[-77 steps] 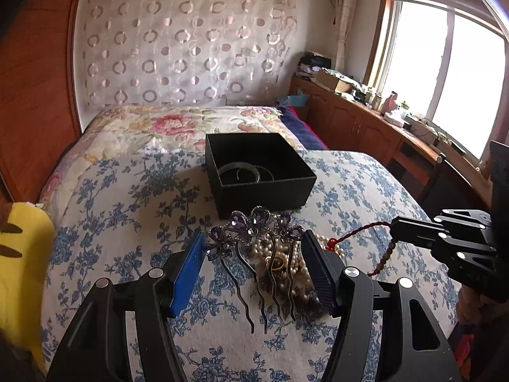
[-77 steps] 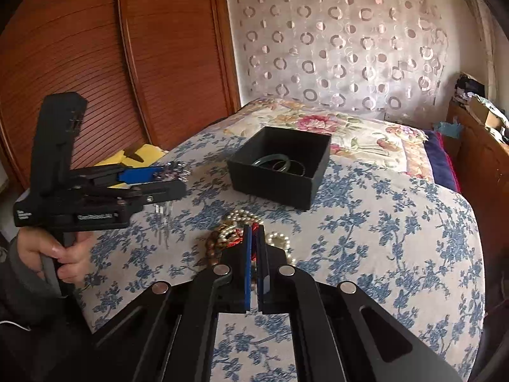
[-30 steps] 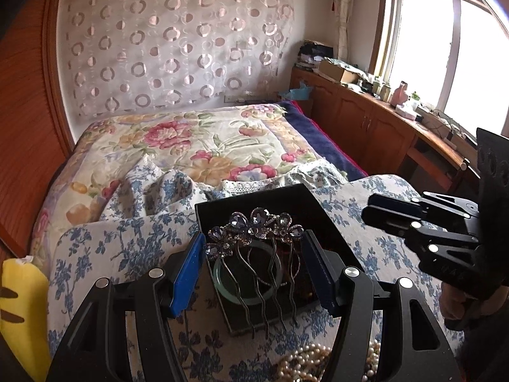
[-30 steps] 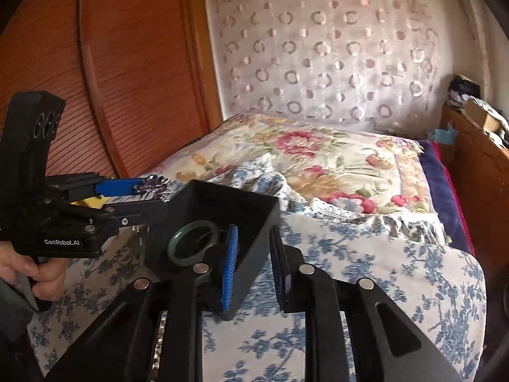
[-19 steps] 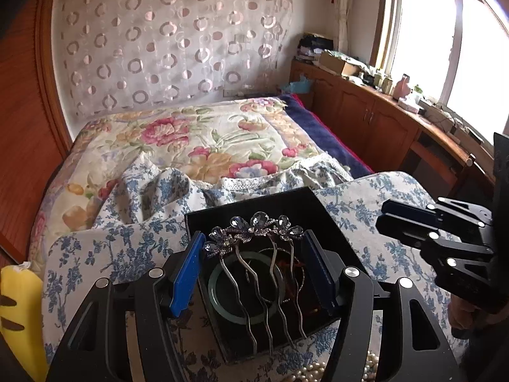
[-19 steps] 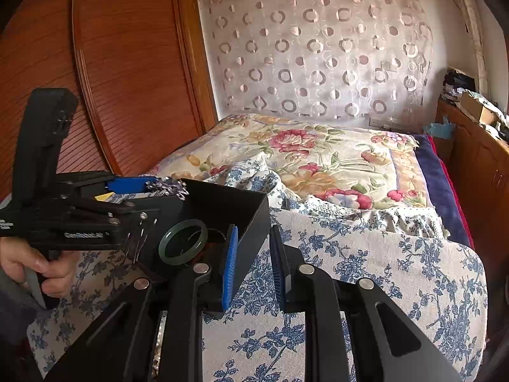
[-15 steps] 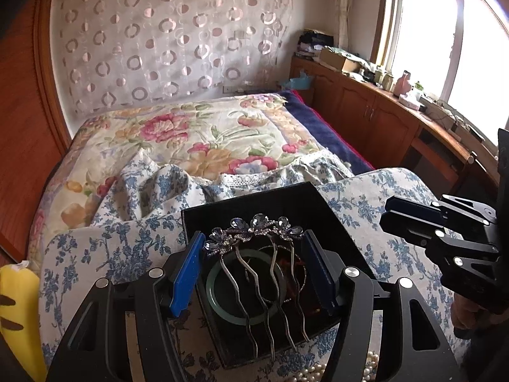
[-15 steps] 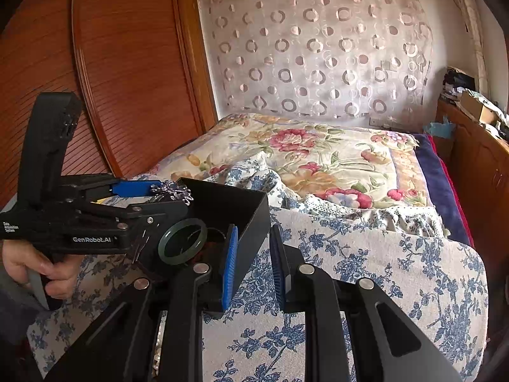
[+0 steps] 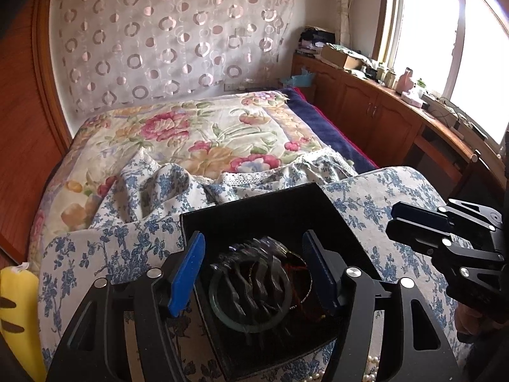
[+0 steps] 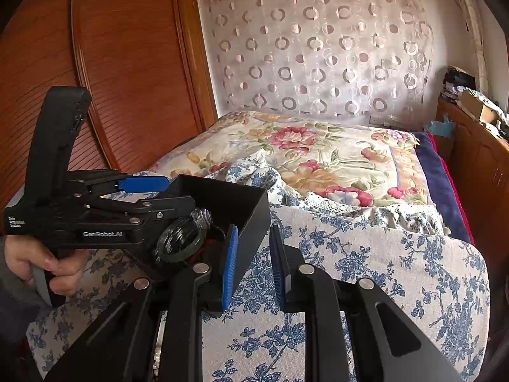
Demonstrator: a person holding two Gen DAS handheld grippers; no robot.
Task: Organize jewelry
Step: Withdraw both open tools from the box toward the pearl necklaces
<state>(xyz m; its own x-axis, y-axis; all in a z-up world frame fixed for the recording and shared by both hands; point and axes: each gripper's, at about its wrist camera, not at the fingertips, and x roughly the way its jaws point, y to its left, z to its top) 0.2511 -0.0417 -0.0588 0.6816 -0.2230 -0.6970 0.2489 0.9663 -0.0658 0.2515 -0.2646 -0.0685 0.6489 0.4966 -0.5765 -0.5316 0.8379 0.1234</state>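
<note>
Two grippers: our left gripper (image 9: 256, 269) jaws opening, blurred hair comb (image 9: 254, 265) loose between, over black box (image 10: 241, 200); our right gripper (image 10: 251, 262) clamped on box wall.

A home bedroom: a bed (image 9: 197, 146) under floral quilts, a wooden wardrobe (image 10: 105, 73) beside it, a circle-patterned curtain (image 9: 171, 38) behind, and cluttered wooden cabinets (image 9: 375, 111) below a bright window (image 9: 445, 31).
</note>
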